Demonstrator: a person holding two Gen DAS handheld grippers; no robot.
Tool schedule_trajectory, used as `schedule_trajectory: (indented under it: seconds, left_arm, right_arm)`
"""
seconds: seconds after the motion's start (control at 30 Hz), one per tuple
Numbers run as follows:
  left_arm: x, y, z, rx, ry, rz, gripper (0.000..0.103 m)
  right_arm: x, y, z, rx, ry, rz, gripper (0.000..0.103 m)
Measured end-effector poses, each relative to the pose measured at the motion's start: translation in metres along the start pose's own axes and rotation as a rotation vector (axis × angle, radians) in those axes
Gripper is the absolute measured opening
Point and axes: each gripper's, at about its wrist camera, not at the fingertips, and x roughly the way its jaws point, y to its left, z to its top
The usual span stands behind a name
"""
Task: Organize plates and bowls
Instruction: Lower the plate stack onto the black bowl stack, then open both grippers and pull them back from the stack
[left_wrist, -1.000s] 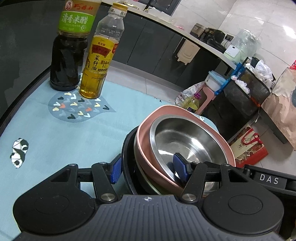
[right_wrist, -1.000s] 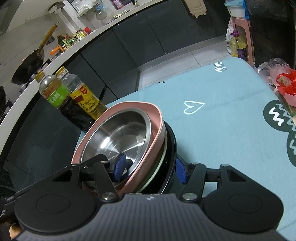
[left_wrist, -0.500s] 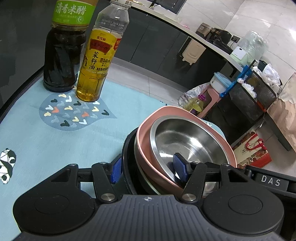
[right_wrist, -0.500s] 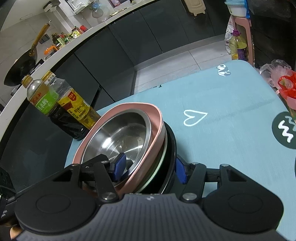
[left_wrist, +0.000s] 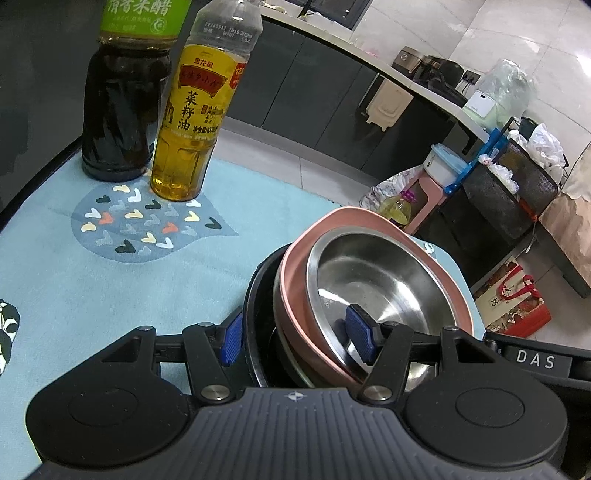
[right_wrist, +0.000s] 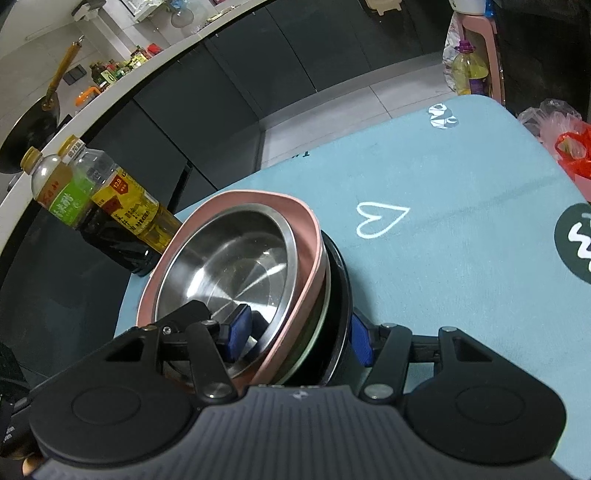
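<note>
A nested stack is held between both grippers above the light-blue tablecloth (left_wrist: 92, 280): a steel bowl (left_wrist: 373, 277) inside a pink bowl (left_wrist: 369, 218), over a pale plate and a black dish (left_wrist: 255, 295). My left gripper (left_wrist: 295, 336) is shut on the stack's rim, one blue pad (left_wrist: 358, 332) inside the steel bowl, the other outside the black dish. My right gripper (right_wrist: 299, 332) is shut on the opposite rim of the same stack; the steel bowl (right_wrist: 229, 262), pink bowl (right_wrist: 258, 197) and black dish (right_wrist: 340, 284) show there.
A dark vinegar bottle (left_wrist: 125, 107) and a yellow oil bottle (left_wrist: 192, 122) stand at the table's far left corner; both also show in the right wrist view (right_wrist: 110, 218). A red plastic bag (right_wrist: 572, 155) lies at the right table edge. Kitchen counters and floor clutter lie beyond.
Both grippers have carried the stack toward the two bottles, which now look larger and nearer. The grip on the stack is unchanged.
</note>
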Motion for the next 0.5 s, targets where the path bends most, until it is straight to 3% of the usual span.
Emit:
schedule_trajectory:
  seconds: [0.2,0.37,0.5]
  left_arm:
    - [0.0007,0.0005,-0.0003,0.017,-0.013,0.001,0.057]
    - [-0.0027,-0.0083,-0.0013,0.090,-0.055,0.050,0.057]
    - [-0.0068,-0.0075,0.0008,0.093,-0.062,0.069,0.057]
  right_arm:
    - [-0.0003,-0.0015,-0.0011,0.002,-0.003,0.010,0.035]
    - [0.0002,-0.0014,-0.0021,0.006,-0.006,0.009,0.035]
    - [0.0000,-0.0011,-0.0022,0.015,0.000,0.005,0.035]
